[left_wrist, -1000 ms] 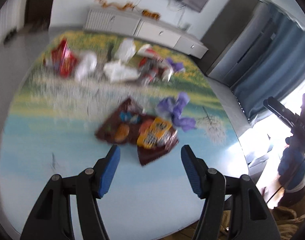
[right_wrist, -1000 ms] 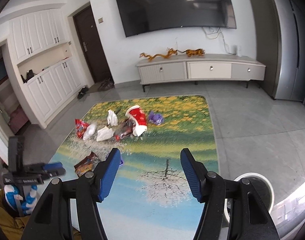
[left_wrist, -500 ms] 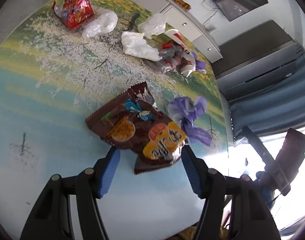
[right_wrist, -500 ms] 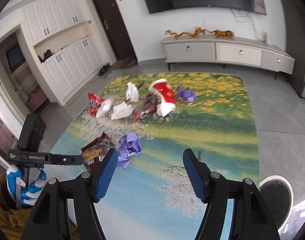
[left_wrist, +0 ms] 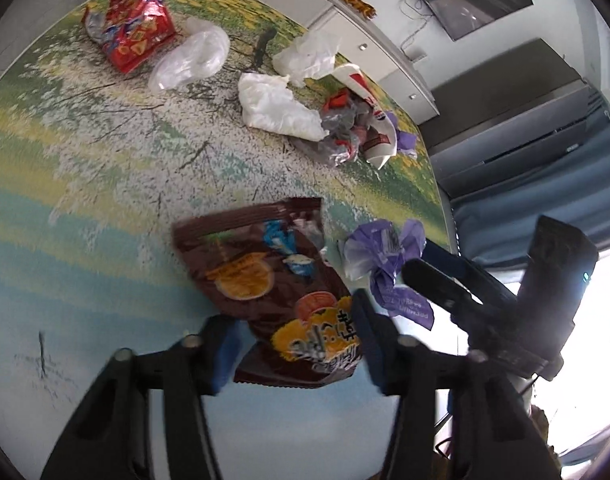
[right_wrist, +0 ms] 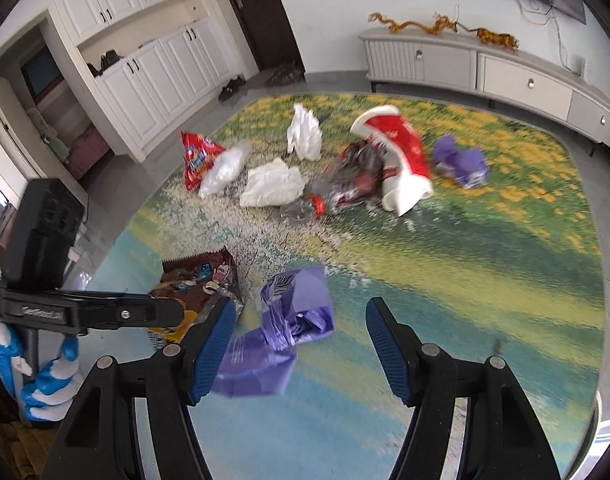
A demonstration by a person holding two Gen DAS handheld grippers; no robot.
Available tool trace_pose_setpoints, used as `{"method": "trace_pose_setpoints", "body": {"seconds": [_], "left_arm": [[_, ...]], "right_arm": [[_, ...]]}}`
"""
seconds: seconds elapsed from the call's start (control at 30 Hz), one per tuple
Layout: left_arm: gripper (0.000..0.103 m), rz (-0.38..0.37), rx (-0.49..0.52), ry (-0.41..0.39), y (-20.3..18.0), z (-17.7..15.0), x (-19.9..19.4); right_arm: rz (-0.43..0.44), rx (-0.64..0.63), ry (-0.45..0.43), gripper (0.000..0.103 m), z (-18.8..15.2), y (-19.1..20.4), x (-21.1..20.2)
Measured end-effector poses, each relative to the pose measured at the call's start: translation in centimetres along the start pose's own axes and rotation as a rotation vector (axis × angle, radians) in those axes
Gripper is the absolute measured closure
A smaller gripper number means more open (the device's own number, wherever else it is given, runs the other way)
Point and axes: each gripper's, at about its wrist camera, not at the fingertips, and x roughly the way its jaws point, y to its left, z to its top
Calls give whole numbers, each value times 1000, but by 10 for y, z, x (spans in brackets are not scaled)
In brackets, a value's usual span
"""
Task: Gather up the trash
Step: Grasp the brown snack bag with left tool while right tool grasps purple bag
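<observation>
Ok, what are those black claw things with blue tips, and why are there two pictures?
No robot here: a person holds tongs in each hand, each with a tiny camera looking forward. One picture is from the left tongs, one from the right tongs. Trash lies on a colourful rug. The left tongs have just been closing around a brown snack bag; I can't tell if they pinch it yet. The right tongs are open over a purple wrapper.

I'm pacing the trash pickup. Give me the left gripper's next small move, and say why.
Probably finish closing. The left gripper has just been closing with the near end of the brown snack bag between its jaws, but its left pad shows a gap to the bag, so the bag isn't yet pinched.
</observation>
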Motion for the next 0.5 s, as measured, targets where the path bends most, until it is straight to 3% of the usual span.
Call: {"method": "trace_pose_setpoints", "body": {"seconds": [0.17, 0.3, 0.5], "left_arm": [[78, 4, 57, 2, -2, -1, 5], [84, 3, 83, -22, -3, -1, -1], [85, 77, 195, -79, -26, -5, -12]], "right_arm": [[9, 8, 28, 38, 2, -1, 18], [28, 14, 48, 60, -1, -4, 28], [48, 26, 17, 66, -6, -8, 21]]}}
